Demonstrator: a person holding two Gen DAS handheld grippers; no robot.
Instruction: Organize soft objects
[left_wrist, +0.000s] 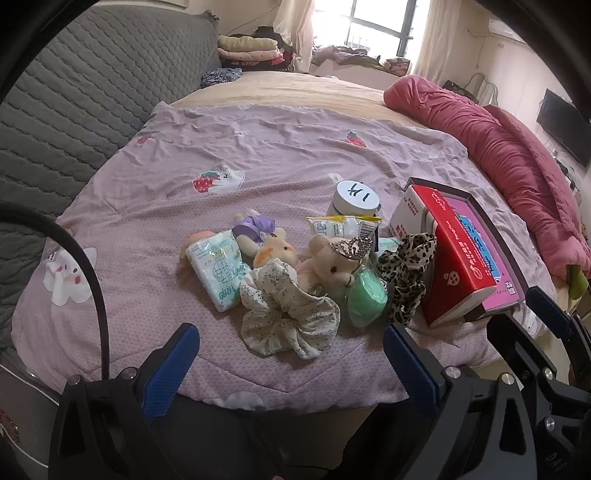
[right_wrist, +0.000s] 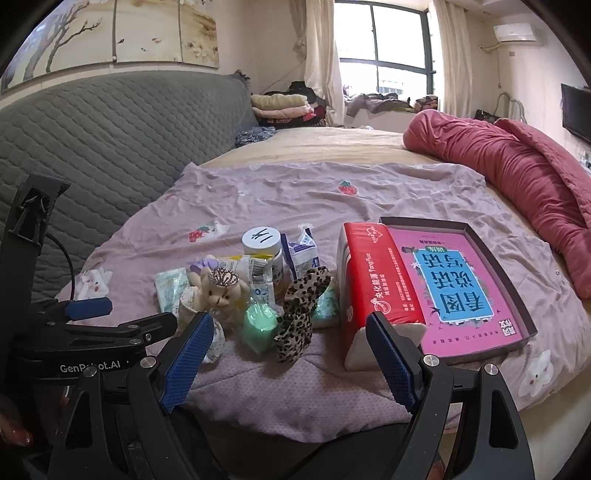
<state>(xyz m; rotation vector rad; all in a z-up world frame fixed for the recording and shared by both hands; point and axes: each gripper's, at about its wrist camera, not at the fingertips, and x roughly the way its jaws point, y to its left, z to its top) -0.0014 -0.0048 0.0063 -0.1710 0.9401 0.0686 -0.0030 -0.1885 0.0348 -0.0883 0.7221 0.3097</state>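
A pile of soft things lies on the lilac bedspread (left_wrist: 258, 155): a floral cream scrunchie (left_wrist: 286, 317), a leopard scrunchie (left_wrist: 406, 273) (right_wrist: 301, 314), a crowned teddy bear (left_wrist: 332, 266) (right_wrist: 221, 291), a green roll (left_wrist: 367, 299) (right_wrist: 260, 325) and a tissue pack (left_wrist: 218, 273). A red tissue box (right_wrist: 376, 284) leans on the edge of a shallow box lid (right_wrist: 491, 258) with a pink book in it. My left gripper (left_wrist: 291, 339) is open just before the floral scrunchie. My right gripper (right_wrist: 290, 328) is open, close in front of the leopard scrunchie.
A white-lidded jar (right_wrist: 262, 243) and snack packets (left_wrist: 343, 227) stand behind the pile. A rolled pink quilt (right_wrist: 517, 173) lies along the right. A grey quilted headboard (left_wrist: 74, 110) is at the left. Folded clothes (right_wrist: 284, 105) sit at the far end.
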